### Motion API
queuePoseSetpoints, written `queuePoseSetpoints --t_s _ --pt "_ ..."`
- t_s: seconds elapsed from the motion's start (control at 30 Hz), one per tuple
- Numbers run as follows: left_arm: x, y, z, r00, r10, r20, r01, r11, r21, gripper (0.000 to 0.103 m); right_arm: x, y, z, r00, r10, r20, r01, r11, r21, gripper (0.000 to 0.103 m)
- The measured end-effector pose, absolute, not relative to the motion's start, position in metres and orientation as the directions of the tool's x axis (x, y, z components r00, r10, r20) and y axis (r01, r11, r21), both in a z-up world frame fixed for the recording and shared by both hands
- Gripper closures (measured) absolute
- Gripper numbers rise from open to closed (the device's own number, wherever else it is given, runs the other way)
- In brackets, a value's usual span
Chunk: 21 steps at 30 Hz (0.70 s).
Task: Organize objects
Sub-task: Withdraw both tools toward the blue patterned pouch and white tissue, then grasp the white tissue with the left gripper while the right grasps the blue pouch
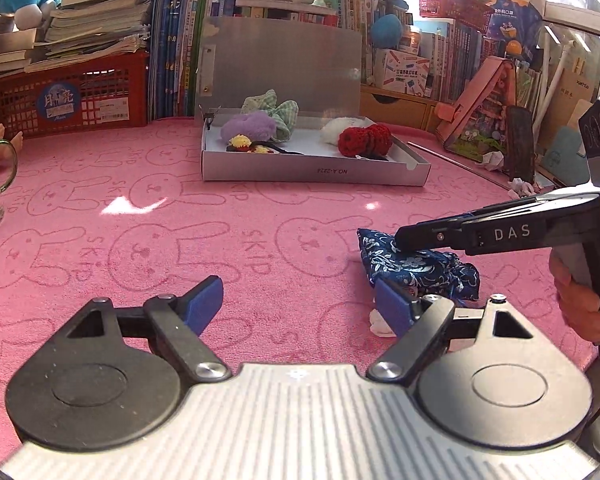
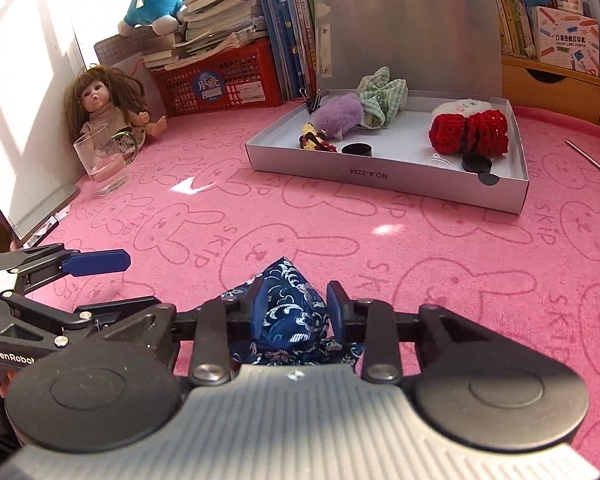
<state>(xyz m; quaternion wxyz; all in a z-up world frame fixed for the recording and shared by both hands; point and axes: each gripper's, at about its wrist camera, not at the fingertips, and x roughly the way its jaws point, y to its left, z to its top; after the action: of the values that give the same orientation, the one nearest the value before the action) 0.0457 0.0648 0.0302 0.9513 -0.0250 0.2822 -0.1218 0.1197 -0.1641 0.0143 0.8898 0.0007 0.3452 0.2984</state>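
Blue brocade pouch (image 2: 290,312) — pinched by right gripper (image 2: 296,312), pink cloth (image 2: 340,220)

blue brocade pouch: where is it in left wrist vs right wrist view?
Left wrist: blue brocade pouch lower right, on the pink towel, under the right gripper.
Right wrist: pouch bottom centre, pinched between that gripper's jaws.
Shared landmark: open grey box, beyond the pouch in both.

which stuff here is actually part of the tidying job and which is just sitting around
In play:
dark blue brocade fabric pouch, pinched in the right gripper
open grey cardboard box
red crocheted bow
purple fluffy pompom

Just lying about:
brown-haired doll
clear glass mug
red plastic crate
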Motion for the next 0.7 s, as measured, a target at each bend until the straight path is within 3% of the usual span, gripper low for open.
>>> queuePoseSetpoints --t_s 0.33,0.47,0.6,0.7 --pt "0.039 0.021 0.019 0.743 -0.383 -0.549 0.367 0.919 -0.143 0.017 0.125 -0.178 0.013 0.61 0.494 -0.62 -0.479 0.853 0.209 0.074" --pt "0.041 0.006 0.011 0.722 -0.408 -0.559 0.388 0.908 -0.16 0.017 0.126 -0.184 0.01 0.605 0.502 -0.619 -0.469 0.852 0.233 0.07" --pt "0.044 -0.004 0.007 0.734 -0.379 -0.564 0.382 0.917 -0.119 0.031 0.126 -0.189 0.011 0.598 0.536 -0.596 -0.476 0.836 0.275 0.046" --pt "0.044 -0.001 0.007 0.736 -0.373 -0.564 0.374 0.92 -0.121 0.038 0.125 -0.19 0.013 0.578 0.577 -0.577 -0.504 0.809 0.304 0.038"
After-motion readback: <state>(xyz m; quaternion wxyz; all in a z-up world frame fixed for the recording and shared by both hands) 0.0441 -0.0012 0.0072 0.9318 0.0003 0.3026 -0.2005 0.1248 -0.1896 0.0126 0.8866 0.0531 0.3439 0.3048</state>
